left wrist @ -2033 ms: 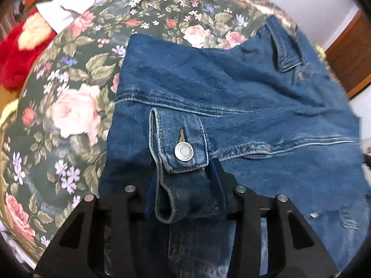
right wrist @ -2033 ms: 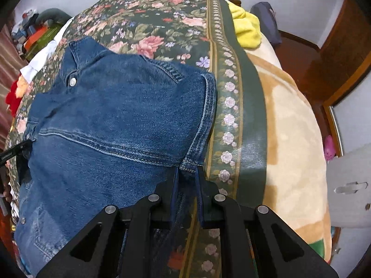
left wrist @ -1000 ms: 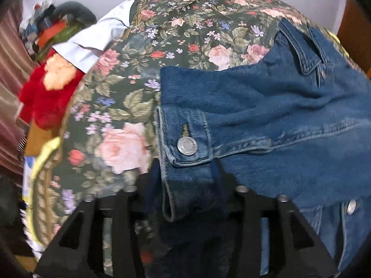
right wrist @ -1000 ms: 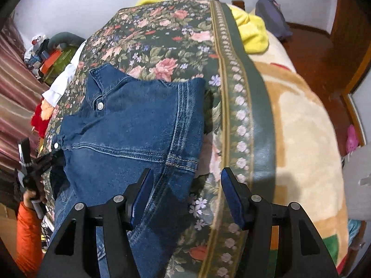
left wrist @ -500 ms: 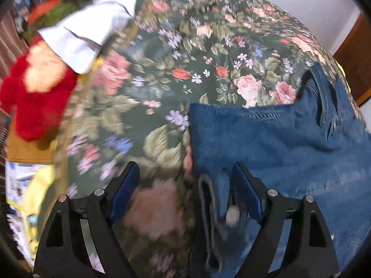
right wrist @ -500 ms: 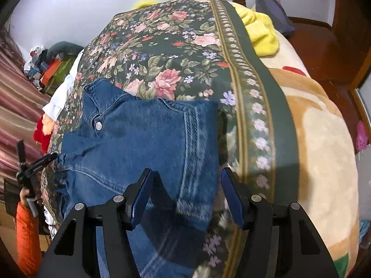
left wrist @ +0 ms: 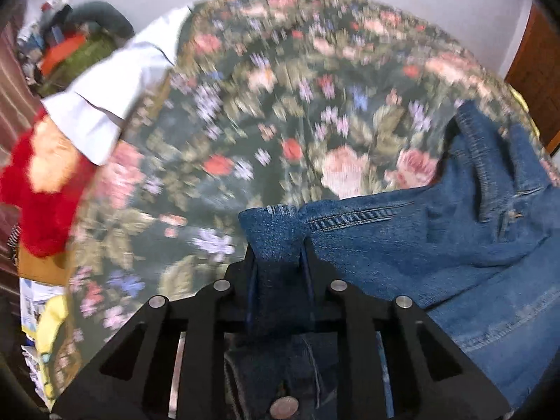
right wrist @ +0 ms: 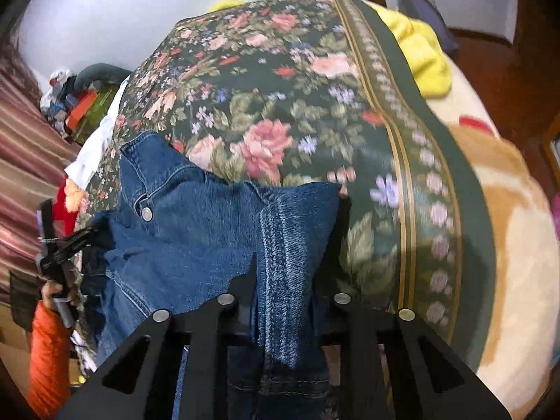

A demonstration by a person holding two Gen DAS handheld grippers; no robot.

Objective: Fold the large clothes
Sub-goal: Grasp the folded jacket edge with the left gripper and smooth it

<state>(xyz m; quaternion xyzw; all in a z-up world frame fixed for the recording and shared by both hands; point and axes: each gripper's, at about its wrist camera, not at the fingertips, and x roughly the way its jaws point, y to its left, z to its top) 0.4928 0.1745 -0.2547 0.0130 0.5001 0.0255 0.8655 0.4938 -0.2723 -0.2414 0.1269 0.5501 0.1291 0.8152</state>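
Pointing steeply down at the floral bedspread (right wrist: 266, 80), both grippers have just been closing and now pinch folds of the denim jacket (right wrist: 196, 231). The left gripper (left wrist: 278, 255) has its jaws pressed onto a bunched corner of the jacket; that corner sticks up between the pads and its tip lies over the bedspread (left wrist: 273, 105), which is blurred in this view. The rest of the jacket spreads away to the right of the jaws, with the collar (left wrist: 490, 161) at the far right edge. A metal button (left wrist: 284, 406) shows low between the gripper's fingers.

The right gripper (right wrist: 285, 273) clamps a seamed edge of the jacket, the cloth running up between the pads and hanging below them. From these jaws the jacket stretches leftward over the bedspread to the collar button (right wrist: 147, 212). At that far left side the left gripper (right wrist: 89, 234) appears again, held by a hand (right wrist: 52, 290) in an orange sleeve (right wrist: 47, 357).

Beyond the bedspread's bordered edge lie a cream blanket (right wrist: 507, 245) and a yellow cloth (right wrist: 420, 59). On its other side sit a red plush toy (left wrist: 38, 189) and a white garment (left wrist: 115, 84).
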